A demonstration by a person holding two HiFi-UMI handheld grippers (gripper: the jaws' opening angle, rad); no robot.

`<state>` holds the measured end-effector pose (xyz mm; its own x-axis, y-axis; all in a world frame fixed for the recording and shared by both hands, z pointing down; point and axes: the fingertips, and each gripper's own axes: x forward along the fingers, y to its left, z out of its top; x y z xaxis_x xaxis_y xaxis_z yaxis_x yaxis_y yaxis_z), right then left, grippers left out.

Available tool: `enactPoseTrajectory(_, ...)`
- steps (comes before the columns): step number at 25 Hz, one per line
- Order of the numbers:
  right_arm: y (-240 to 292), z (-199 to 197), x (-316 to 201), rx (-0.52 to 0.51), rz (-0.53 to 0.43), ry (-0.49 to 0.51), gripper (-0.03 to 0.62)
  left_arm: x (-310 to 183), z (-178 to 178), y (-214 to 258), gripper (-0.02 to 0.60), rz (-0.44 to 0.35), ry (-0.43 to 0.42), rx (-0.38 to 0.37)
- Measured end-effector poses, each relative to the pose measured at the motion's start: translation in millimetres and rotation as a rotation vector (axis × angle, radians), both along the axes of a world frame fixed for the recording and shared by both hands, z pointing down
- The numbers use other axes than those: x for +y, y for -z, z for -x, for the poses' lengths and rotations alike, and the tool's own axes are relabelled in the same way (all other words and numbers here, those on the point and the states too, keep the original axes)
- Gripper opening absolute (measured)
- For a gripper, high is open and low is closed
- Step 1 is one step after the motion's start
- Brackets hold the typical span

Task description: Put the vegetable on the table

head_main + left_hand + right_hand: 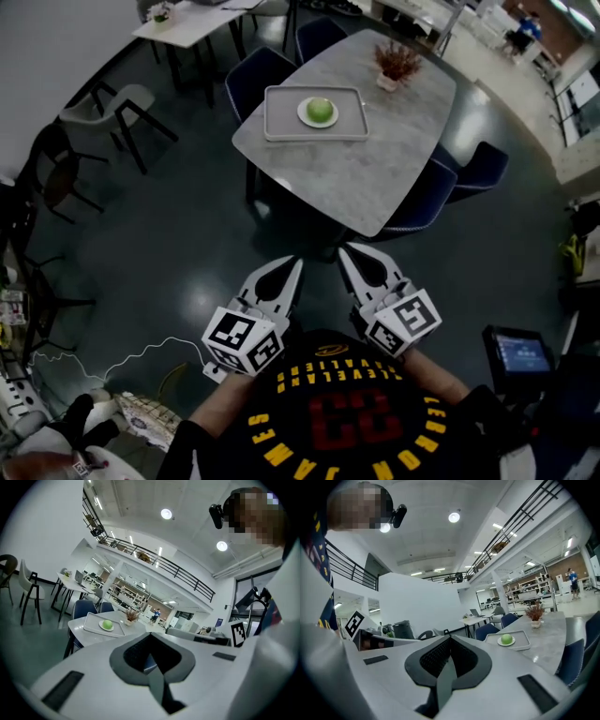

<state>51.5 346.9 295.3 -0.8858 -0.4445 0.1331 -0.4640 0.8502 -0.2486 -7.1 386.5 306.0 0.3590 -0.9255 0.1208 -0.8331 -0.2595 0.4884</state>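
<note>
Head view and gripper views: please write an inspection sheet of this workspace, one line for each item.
Surface: grey table.
Job's things: green vegetable on a white plate, inside a tray on the table's far part.
Clutter: potted plant on the table.
Grippers: left gripper and right gripper both shut, empty, short of the table.
Cables: white cable on the floor, left.
Surroundings: blue chairs round the table; small screen at right.
</note>
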Motion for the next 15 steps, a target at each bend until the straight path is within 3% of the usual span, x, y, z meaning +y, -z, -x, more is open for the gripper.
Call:
enactPoseTrajectory(9,-11,62,-15,0.038,0.047,0.002,0.005,-20,57,-21,0.000,0.059,-0.038,0.088)
enactPoseTrajectory(15,-17,68,-24,0.053,0.066,-0.004,0.005,-31,61,-23,0.000,0.058,-0.052,0.104)
